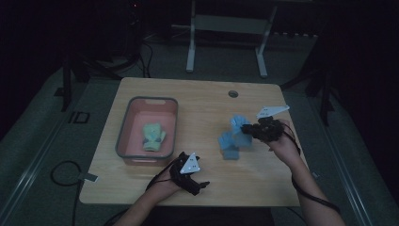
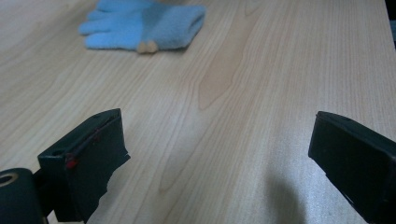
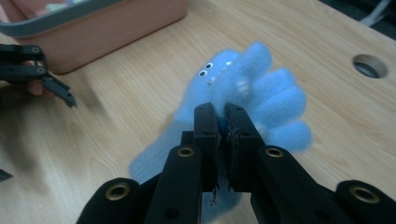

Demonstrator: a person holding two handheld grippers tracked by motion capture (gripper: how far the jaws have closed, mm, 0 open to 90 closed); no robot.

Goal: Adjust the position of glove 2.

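Right gripper (image 3: pixel 218 109), jaws pinched on a blue glove (image 3: pixel 254 91), holds it lifted over the table (image 1: pixel 207 101), right of centre. A second blue glove (image 1: pixel 229 142) lies flat on the wood just beside it. Left gripper (image 2: pixel 217 154), jaws spread wide with nothing between, rests near the front edge. A pink bin (image 1: pixel 126 127) at left holds a green glove (image 1: pixel 153 136).

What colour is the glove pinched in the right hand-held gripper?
Light blue glove, with small googly eyes; clearest in the right gripper view.
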